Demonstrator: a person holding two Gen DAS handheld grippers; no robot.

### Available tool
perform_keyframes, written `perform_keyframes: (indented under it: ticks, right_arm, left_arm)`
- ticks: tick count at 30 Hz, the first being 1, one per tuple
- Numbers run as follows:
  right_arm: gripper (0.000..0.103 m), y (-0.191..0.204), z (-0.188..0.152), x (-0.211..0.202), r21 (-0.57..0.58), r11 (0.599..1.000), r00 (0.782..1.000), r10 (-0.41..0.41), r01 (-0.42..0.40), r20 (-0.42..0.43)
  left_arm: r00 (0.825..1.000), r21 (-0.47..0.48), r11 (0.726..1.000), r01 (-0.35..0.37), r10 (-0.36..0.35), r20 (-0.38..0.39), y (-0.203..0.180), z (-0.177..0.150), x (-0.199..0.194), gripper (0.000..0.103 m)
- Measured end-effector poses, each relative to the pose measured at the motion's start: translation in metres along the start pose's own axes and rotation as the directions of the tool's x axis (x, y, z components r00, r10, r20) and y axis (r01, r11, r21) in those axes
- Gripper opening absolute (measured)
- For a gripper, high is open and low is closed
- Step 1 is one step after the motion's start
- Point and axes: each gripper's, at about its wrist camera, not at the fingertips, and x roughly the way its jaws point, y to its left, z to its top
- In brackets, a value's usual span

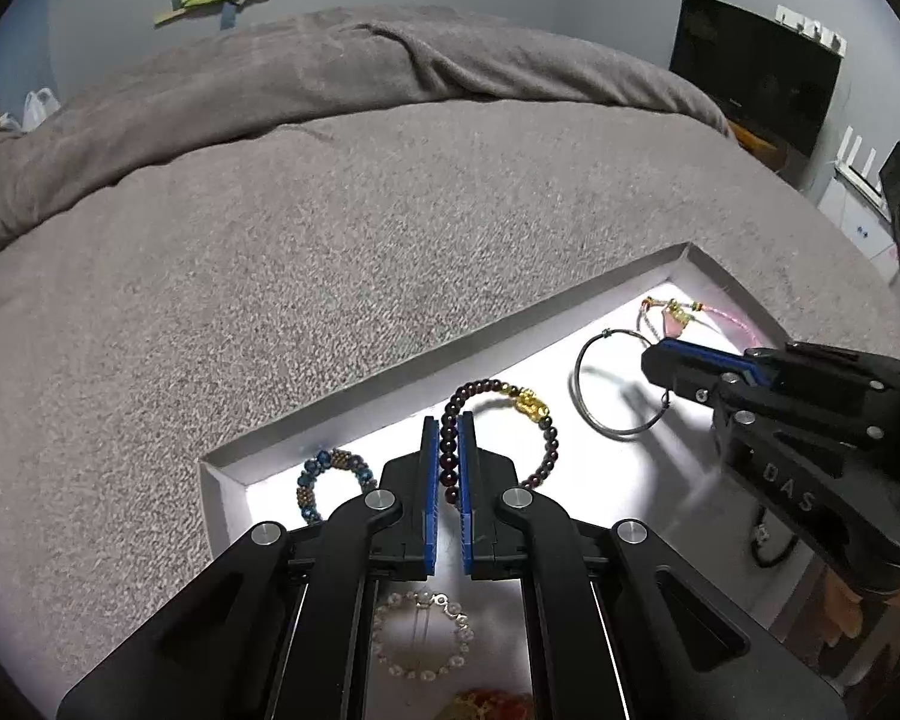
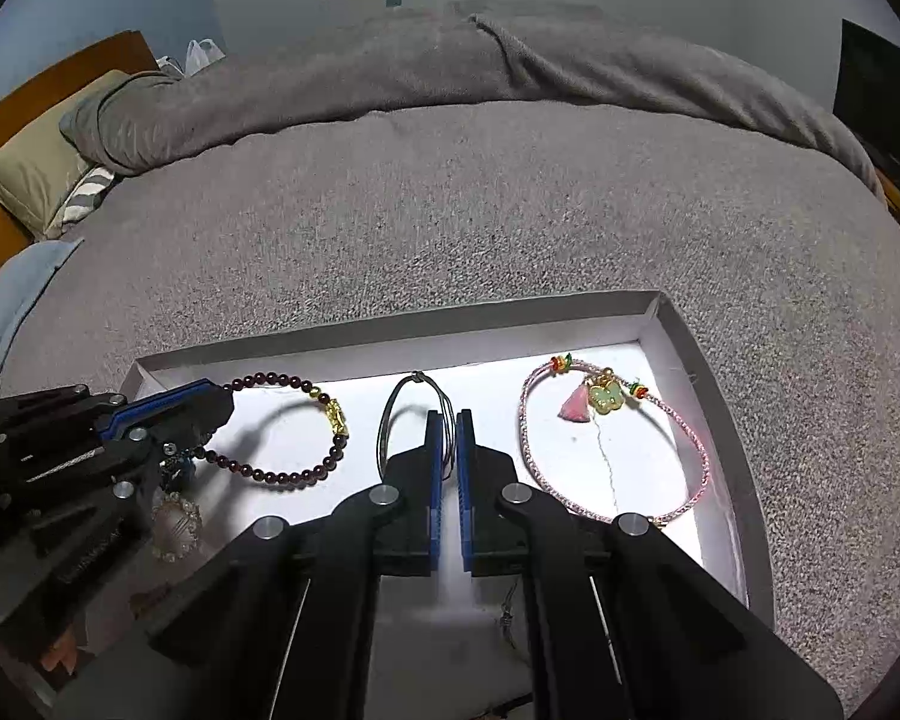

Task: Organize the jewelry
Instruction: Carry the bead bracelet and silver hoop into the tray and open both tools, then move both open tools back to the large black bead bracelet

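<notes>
Grey bedspread (image 2: 450, 210) carries a white tray (image 2: 684, 324). Left gripper (image 1: 448, 438) pinches the dark beaded bracelet (image 1: 498, 420); right gripper (image 2: 448, 438) pinches the wire bangle (image 2: 414, 414) mid-tray.

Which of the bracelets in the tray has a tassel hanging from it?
The pink cord bracelet at the right end of the white tray. It alone carries a pink tassel and a green butterfly charm; the others are bead strands or a plain wire bangle.
</notes>
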Motion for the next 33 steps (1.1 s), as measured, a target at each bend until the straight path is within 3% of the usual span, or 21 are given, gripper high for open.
perform_keyframes:
  ticks: [2, 5, 7, 9, 14, 16, 20, 26, 33]
  right_arm:
    - [0.007, -0.002, -0.001, -0.002, 0.010, 1.000, 1.000, -0.004, 0.004, 0.005]
    - [0.023, -0.004, -0.002, -0.007, 0.014, 1.000, 1.000, -0.005, 0.005, 0.019]
    - [0.023, -0.005, -0.001, -0.009, 0.012, 1.000, 1.000, -0.008, 0.008, 0.023]
    - [0.024, -0.007, -0.001, -0.014, 0.020, 1.000, 0.999, -0.008, 0.007, 0.031]
    - [0.027, -0.014, -0.006, -0.025, 0.044, 0.999, 0.999, 0.000, -0.002, 0.046]
    - [0.040, -0.017, -0.010, -0.031, 0.048, 0.999, 0.999, 0.012, -0.014, 0.043]
    - [0.044, -0.021, -0.017, -0.048, 0.055, 0.998, 0.998, 0.030, -0.033, 0.057]
    - [0.064, -0.021, -0.029, -0.084, 0.037, 0.999, 0.993, 0.013, -0.017, 0.116]
    - [0.084, -0.014, -0.048, -0.127, 0.013, 1.000, 0.984, 0.016, -0.018, 0.178]
  left_arm:
    - [1.000, 0.006, 1.000, -0.017, 0.017, 0.000, -0.001, -0.001, -0.001, 0.006]
    - [1.000, -0.002, 1.000, -0.023, 0.023, -0.003, 0.001, -0.002, -0.001, 0.007]
    - [0.999, -0.003, 0.999, -0.035, 0.035, 0.003, 0.001, -0.001, -0.003, 0.009]
    - [0.999, -0.007, 0.999, -0.042, 0.043, 0.020, 0.001, -0.001, -0.007, 0.024]
    - [0.998, -0.026, 0.999, -0.042, 0.043, 0.040, 0.003, 0.002, -0.016, 0.032]
    - [0.997, -0.017, 0.999, -0.052, 0.052, 0.050, 0.001, 0.001, -0.021, 0.039]
    - [0.994, -0.010, 0.998, -0.068, 0.069, 0.082, -0.002, -0.001, -0.039, 0.046]
    - [0.990, -0.062, 0.997, -0.050, 0.057, 0.127, 0.002, -0.011, -0.069, 0.062]
    - [0.981, -0.076, 0.993, -0.085, 0.097, 0.170, 0.002, -0.026, -0.104, 0.079]
